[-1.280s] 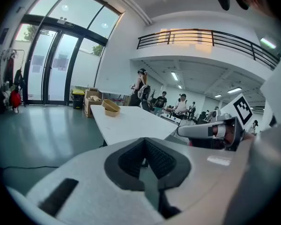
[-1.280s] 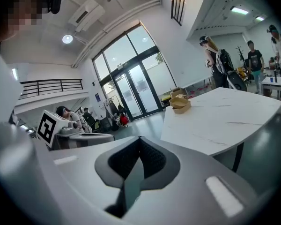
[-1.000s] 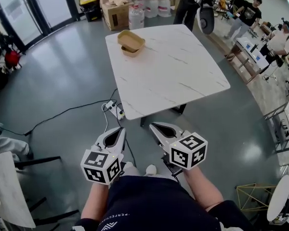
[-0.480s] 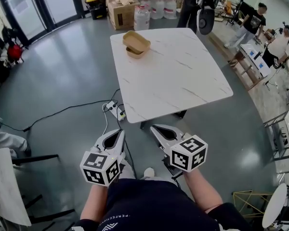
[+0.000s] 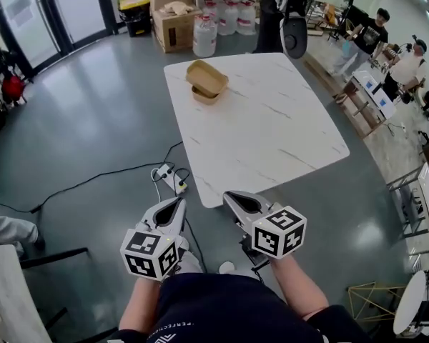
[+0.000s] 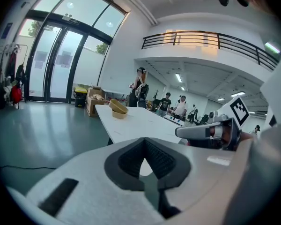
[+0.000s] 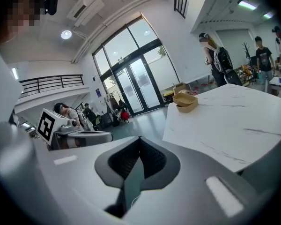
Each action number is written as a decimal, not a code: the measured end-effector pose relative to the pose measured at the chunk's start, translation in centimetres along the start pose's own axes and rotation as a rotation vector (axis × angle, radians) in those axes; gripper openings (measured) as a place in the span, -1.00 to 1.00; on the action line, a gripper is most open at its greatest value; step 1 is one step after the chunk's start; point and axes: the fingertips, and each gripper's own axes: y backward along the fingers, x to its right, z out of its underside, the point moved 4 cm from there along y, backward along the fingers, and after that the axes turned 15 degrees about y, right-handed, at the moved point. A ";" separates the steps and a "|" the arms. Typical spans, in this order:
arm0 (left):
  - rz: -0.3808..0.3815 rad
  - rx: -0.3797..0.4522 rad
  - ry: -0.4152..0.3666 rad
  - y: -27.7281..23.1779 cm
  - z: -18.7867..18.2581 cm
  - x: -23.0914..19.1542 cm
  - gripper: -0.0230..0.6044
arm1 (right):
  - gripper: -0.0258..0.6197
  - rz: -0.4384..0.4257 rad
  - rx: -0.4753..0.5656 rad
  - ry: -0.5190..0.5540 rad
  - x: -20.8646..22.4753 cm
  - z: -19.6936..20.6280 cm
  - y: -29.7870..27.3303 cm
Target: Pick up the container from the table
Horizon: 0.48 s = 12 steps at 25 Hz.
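Compared with a second ago, the tabletop [image 5: 272, 127] has slid closer in the head view. Its near corner is now just ahead of both claws, so the person looks to be walking up to it. The container [image 5: 206, 81] hasn't budged: it's at the far left corner of the tabletop, well apart from either claw. The left claw [image 5: 176, 201] and right claw [image 5: 229, 196] are both pinched together with nothing in them, held side by side short of the tabletop's edge.

Handling-wise, the container looks like a brown paper-pulp tray, maybe two, one sitting askew in the other. It's probably very light and thin-walled, so it'd flex or crumple under a hard squeeze. It could also skate on that smooth marble-look top if bumped. Best bet seems the near rim: one finger inside, one outside, gentle pinch. If it really is a stack, the top one may lift off alone.
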 end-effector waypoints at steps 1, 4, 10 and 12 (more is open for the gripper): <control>0.004 -0.003 0.001 -0.2 -0.5 -0.7 -0.95 | -0.92 0.007 -0.003 -0.002 0.1 -0.2 -0.7; 0.015 -0.012 0.002 -0.7 -1.8 -2.5 -0.95 | -0.92 0.022 -0.011 -0.007 0.3 -1.0 -2.8; 0.040 -0.037 -0.001 -1.6 -4.2 -5.8 -0.95 | -0.92 0.031 -0.030 -0.004 0.3 -2.6 -7.1; 0.047 -0.047 0.000 -1.3 -4.9 -7.1 -0.95 | -0.92 0.034 -0.038 -0.005 -0.1 -3.0 -8.7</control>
